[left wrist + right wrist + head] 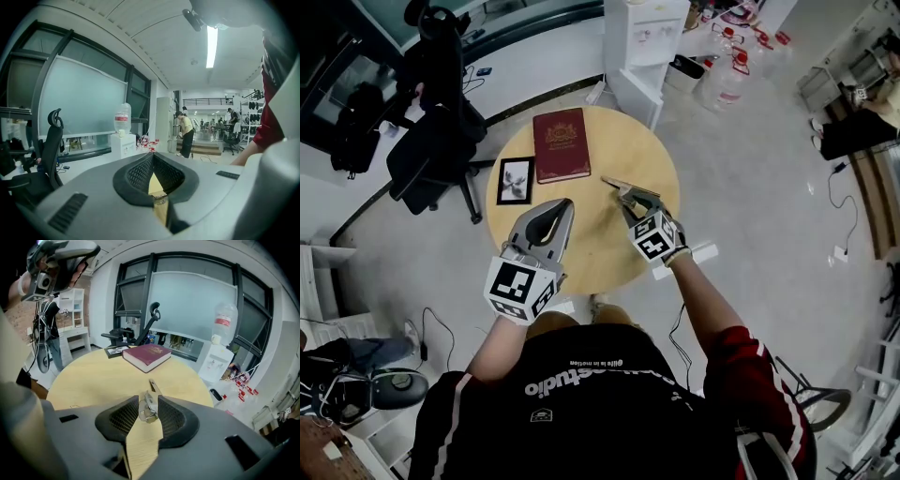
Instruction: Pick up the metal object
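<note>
The metal object (153,386) lies on the round table (600,141), straddled by the wide-set jaws of the right gripper (149,403), presumably so that it can be clamped. The left gripper (565,206) is closed, empty and set aside, leaving the approach unobstructed.

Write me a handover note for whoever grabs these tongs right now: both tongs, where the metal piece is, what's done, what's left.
Left tongs: shut, empty, held over the near side of the round table.
Right tongs: open, straddling the metal latch; pads do not look pressed on it.
Metal latch: appears to lie on the table, right of the red book and the picture frame.
Done: right tongs placed around the latch.
Left: close on it and lift.
</note>
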`<state>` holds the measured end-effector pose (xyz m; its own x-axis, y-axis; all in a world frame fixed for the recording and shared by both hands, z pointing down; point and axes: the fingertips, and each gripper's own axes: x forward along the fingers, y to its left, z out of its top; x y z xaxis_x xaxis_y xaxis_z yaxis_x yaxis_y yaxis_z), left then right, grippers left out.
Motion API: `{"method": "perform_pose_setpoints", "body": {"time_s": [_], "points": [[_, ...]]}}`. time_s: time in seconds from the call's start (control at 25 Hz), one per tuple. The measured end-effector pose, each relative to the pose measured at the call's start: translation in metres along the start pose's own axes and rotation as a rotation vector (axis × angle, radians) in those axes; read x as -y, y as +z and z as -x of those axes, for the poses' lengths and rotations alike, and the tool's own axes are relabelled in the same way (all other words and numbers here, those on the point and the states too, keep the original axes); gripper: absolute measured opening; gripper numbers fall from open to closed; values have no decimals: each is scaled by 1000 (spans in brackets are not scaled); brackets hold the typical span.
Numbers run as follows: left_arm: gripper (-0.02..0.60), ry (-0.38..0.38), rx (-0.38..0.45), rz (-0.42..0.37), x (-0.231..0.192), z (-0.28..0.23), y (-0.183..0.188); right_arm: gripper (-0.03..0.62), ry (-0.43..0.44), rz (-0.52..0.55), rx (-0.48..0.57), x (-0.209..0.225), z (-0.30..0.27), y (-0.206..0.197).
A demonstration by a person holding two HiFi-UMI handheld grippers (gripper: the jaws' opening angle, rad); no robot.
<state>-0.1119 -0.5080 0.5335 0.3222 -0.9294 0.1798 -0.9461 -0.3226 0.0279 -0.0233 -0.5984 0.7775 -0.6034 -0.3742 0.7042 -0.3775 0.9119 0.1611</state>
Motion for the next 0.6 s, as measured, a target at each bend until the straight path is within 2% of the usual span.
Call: {"method": "perform_pose_setpoints", "body": {"time_s": [0.32, 0.6], "points": [[17, 46, -8, 20, -17, 9, -3, 141, -25, 83, -40, 4, -35, -15], [17, 82, -21, 37, -33, 14, -6, 141, -61, 77, -17, 11, -43, -16]]}}
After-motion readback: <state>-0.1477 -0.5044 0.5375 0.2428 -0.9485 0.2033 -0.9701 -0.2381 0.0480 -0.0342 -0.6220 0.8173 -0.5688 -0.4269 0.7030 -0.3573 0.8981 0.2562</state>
